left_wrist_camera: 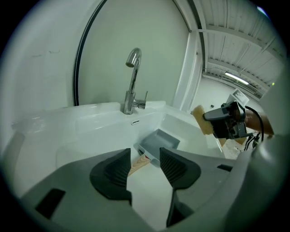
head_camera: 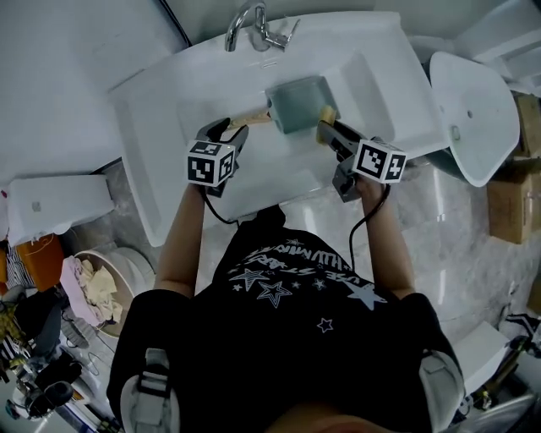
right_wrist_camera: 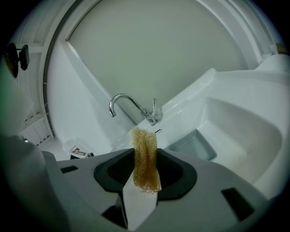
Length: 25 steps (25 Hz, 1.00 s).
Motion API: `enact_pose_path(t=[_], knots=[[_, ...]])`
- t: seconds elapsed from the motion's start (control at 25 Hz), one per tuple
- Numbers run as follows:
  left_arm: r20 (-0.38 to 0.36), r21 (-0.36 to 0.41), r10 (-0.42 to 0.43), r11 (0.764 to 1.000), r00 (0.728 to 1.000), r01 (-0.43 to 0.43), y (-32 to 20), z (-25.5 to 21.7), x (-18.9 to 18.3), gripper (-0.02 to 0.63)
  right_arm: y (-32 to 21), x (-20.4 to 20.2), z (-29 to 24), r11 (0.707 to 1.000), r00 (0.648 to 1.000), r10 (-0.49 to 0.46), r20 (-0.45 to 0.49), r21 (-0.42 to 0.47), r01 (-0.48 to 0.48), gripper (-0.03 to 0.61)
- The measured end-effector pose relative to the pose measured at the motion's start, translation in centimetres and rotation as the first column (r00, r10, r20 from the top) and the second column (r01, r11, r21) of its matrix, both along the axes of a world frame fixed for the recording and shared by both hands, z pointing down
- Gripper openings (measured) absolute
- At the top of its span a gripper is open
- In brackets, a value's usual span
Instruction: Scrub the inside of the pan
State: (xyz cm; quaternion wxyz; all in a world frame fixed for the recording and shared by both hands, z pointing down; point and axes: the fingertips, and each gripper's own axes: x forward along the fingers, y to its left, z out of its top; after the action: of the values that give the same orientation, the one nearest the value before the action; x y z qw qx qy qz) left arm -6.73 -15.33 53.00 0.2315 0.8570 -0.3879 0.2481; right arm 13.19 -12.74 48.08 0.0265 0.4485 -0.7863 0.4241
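In the white ceramic sink (head_camera: 152, 110), looks like the approach to the grey square pan (head_camera: 297, 103), with left gripper (left_wrist_camera: 145, 156) jaws apart just short of its pale wooden handle (left_wrist_camera: 139, 164) and right gripper (right_wrist_camera: 145, 156) jaws clamped on a tan fibrous pad (right_wrist_camera: 144, 136); calls next for pinching that handle.

Nothing here reads clearly: the white lettering among the stars on the black T-shirt (head_camera: 287, 256) sits upside down and too small to make out.

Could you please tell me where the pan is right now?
In the head view, the grey pan sits in the sink below the faucet, its wooden handle reaching toward the left gripper.
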Motion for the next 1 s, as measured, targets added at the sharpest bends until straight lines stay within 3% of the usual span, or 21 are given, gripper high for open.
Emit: enact_pose_path(t=[0.12, 0.24, 0.48, 1.0], knots=[[0.025, 0.003, 0.027, 1.0, 0.999, -0.027, -1.3, 1.5, 0.0, 0.202, -1.7, 0.0, 0.6, 1.0, 1.0, 0.005, 0.003, -0.019, -0.005, 0.15], [0.102, -0.019, 0.074, 0.997, 0.992, -0.073, -1.7, 3.7, -0.3, 0.23, -3.0, 0.0, 1.2, 0.999, 1.0, 0.013, 0.006, -0.036, -0.013, 0.15], [0.283, -0.017, 0.214, 0.976, 0.935, -0.218, -2.4, 7.8, -0.6, 0.244, -4.6, -0.6, 2.1, 0.998, 1.0, 0.013, 0.002, -0.063, -0.013, 0.15], [0.362, -0.123, 0.256, 0.966, 0.896, -0.227, -3.2, 13.7, -1.8, 0.244, -5.7, -2.3, 4.5, 0.991, 0.999, 0.008, -0.047, -0.135, -0.014, 0.15]])
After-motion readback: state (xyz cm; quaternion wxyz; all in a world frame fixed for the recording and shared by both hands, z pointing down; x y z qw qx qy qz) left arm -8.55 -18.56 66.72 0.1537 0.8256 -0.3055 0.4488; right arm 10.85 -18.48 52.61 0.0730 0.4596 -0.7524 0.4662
